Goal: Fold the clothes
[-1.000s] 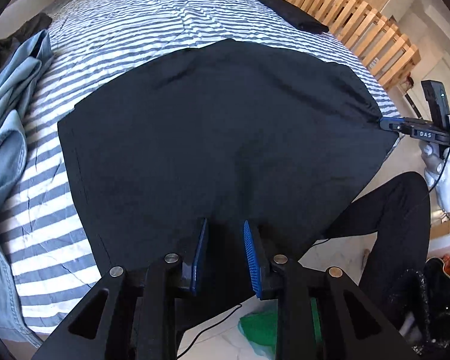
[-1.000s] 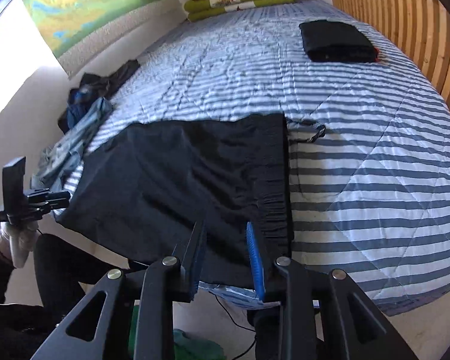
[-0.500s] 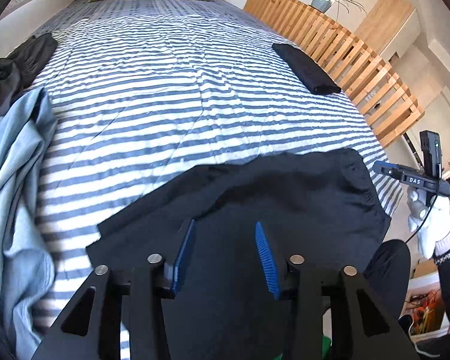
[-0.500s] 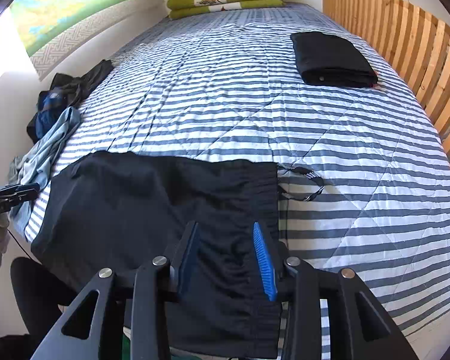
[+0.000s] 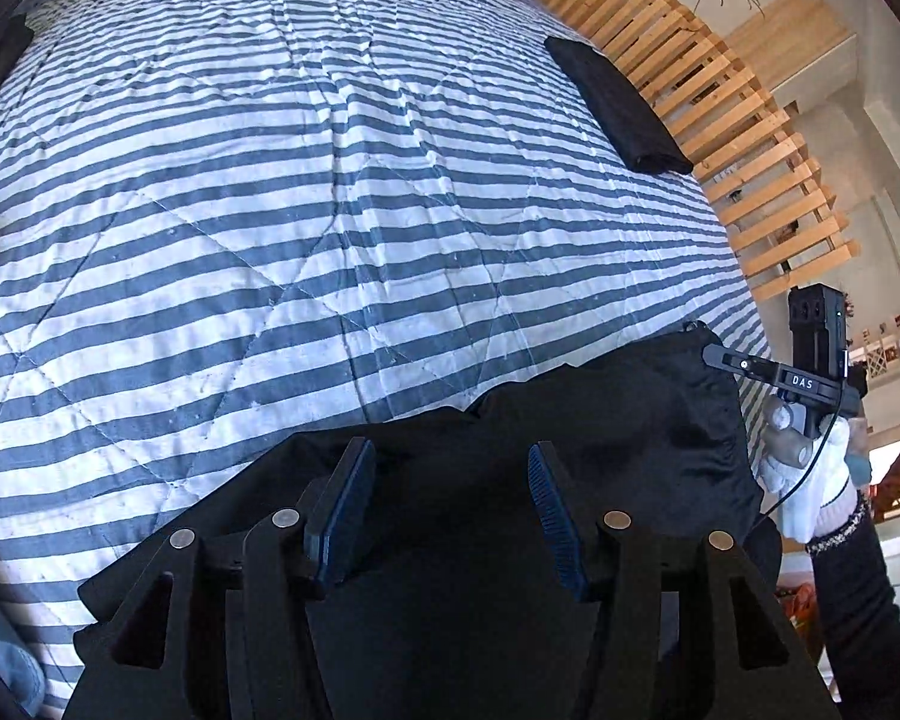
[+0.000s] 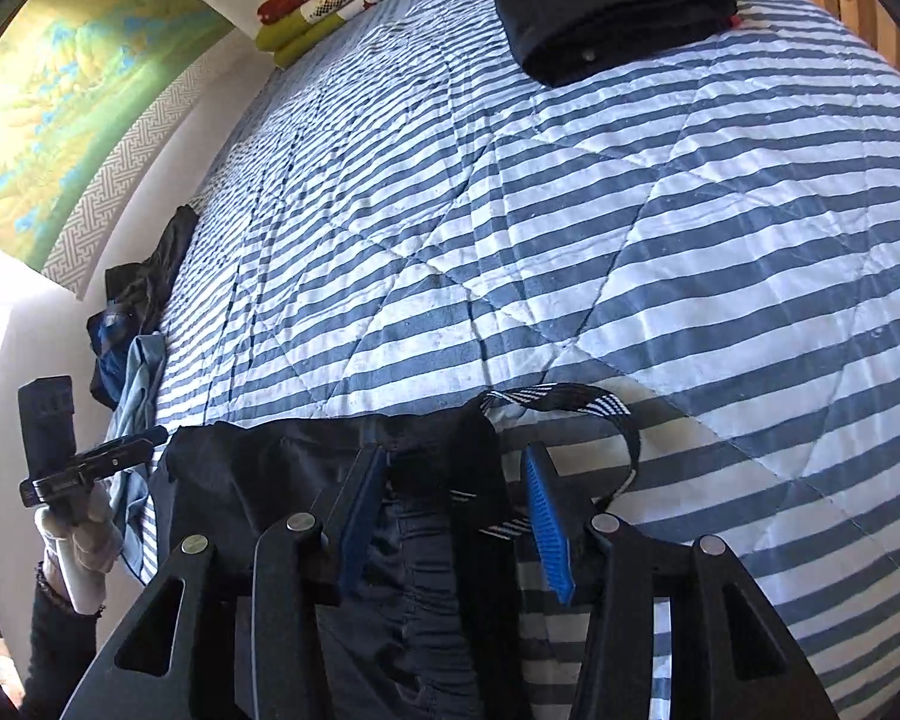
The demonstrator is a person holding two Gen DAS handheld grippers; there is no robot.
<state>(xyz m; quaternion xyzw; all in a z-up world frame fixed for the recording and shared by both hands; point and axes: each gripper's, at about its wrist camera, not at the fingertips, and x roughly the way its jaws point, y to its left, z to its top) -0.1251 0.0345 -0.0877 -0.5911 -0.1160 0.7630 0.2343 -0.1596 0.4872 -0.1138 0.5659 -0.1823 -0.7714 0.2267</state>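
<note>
"DAS" — white letters on right gripper (image 5: 711,354).

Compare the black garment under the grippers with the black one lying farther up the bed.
The near black garment lies loose and rumpled at the bed's edge; the far black garment is folded into a tidy rectangle. A striped drawstring trails from the near one; none shows on the far one. The near one lies beneath the open right gripper and left gripper; the far one lies apart, untouched. Both are black and rest on the striped quilt.
</note>
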